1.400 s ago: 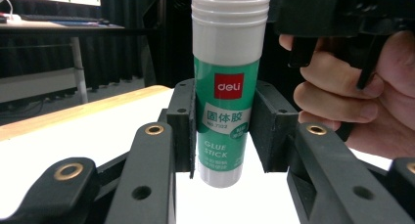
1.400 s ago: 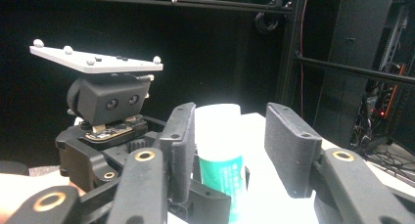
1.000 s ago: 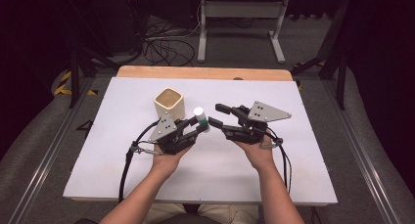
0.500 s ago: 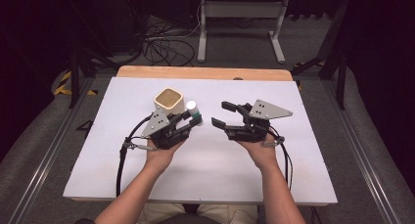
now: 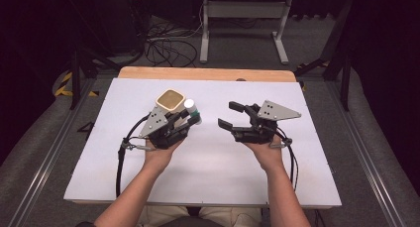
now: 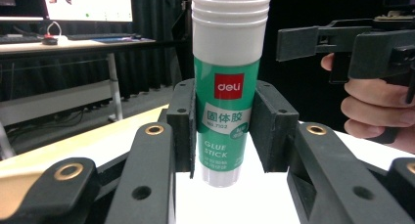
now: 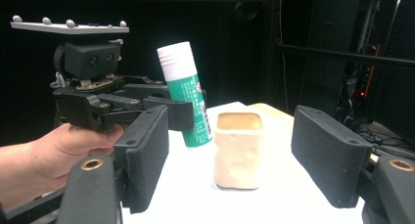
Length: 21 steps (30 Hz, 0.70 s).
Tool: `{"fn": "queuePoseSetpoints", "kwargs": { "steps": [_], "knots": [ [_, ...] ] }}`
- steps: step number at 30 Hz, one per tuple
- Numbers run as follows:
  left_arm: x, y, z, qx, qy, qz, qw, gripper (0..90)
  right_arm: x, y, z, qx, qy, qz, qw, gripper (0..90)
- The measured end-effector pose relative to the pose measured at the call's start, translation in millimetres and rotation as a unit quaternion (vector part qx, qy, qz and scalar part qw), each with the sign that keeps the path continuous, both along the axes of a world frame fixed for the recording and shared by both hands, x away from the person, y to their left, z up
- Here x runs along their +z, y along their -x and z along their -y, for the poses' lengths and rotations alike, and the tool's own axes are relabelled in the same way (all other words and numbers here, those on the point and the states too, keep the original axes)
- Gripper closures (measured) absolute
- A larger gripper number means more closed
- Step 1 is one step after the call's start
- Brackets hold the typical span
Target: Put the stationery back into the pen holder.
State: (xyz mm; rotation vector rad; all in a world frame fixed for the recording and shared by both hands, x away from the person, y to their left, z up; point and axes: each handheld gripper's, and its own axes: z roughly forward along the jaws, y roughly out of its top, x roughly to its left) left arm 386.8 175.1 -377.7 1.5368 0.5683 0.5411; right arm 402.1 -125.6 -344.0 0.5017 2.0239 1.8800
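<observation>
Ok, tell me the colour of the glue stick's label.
Green, on a white glue stick; the left gripper view shows it best.

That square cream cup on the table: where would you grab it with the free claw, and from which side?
Probably across two opposite flat walls of the cream cup, near mid-height, coming in level from the side where the open right gripper already faces it. It stands upright with straight sides and an open top. The left gripper, holding the glue stick, crowds its other side.

A lab: dark curtains, floor rails (image 5: pixel 44 152), tangled cables (image 5: pixel 166 41) (a monitor (image 6: pixel 88 4) glows behind), white worktable (image 5: pixel 208 172).
</observation>
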Motion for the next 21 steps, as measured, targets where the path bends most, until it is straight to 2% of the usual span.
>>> {"fn": "queuePoseSetpoints", "kwargs": {
  "steps": [12,21],
  "knots": [
    [7.9,-2.3,-9.8,0.012,-0.003,0.01,0.9999,65.7,1.7,0.4,6.3,-0.007,-0.003,0.002,1.0,30.5],
    [11.6,-6.2,-18.8,0.03,-0.009,0.016,0.9994,65.7,1.8,1.2,9.0,-0.01,-0.004,-0.001,0.9999,30.0]
  ]
}}
